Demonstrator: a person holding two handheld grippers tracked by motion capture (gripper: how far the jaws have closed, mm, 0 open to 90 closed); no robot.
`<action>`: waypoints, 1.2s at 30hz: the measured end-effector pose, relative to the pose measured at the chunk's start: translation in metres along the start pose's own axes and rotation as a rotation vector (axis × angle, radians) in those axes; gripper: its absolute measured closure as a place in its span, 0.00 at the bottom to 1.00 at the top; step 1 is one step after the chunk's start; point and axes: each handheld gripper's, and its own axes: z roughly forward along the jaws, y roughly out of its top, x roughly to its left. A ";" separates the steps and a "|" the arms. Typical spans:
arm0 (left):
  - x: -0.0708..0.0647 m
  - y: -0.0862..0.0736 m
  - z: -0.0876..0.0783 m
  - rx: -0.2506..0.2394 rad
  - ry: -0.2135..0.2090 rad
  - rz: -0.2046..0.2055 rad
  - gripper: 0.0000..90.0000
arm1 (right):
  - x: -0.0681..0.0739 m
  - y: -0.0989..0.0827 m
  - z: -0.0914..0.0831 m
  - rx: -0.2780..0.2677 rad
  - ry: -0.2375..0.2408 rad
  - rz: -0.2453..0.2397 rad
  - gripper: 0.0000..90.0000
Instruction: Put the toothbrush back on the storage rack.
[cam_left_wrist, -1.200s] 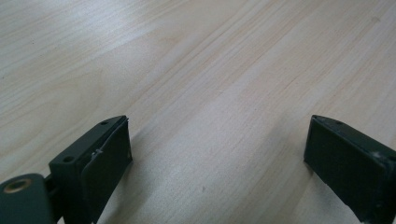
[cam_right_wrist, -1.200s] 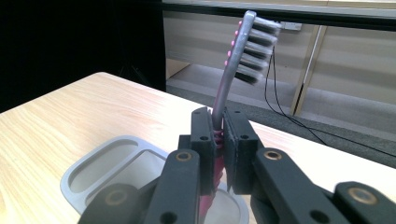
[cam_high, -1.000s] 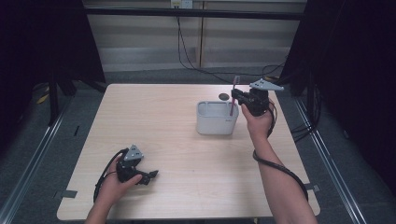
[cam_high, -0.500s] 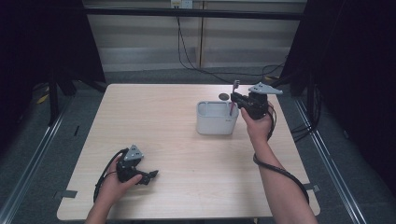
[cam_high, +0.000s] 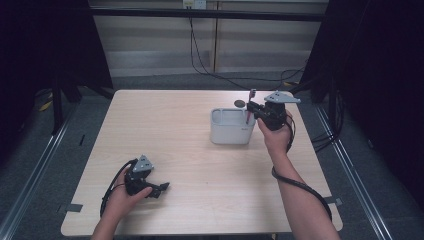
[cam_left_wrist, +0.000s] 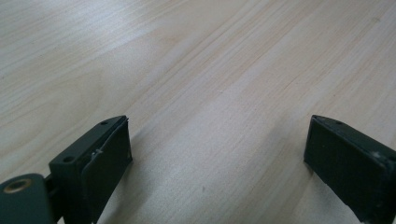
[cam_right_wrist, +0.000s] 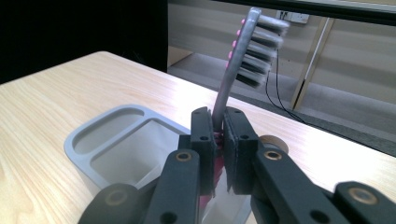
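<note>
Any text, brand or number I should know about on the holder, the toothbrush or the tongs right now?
No text can be read.
White holder: a small dark mark low on its front wall, too small and blurred to read.
Toothbrush, clamped in the right tongs: no lettering visible.
Left tongs, open over the table: no markings on them.

A light wooden tabletop (cam_high: 175, 135) occupies the frame centre. A small dark round object (cam_high: 240, 103) lies right of centre. Black cables (cam_high: 210, 65) cross the floor (cam_high: 150, 82) at top.
</note>
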 end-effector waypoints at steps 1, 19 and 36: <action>0.000 0.000 0.000 0.000 0.000 0.000 0.08 | 0.000 0.000 0.000 0.000 0.000 -0.001 0.93; 0.000 0.000 0.000 0.000 0.000 0.000 0.08 | -0.002 -0.011 -0.003 0.009 0.002 0.020 0.93; 0.000 0.000 0.000 0.000 0.000 0.000 0.08 | 0.002 -0.021 -0.001 0.036 0.016 0.029 0.92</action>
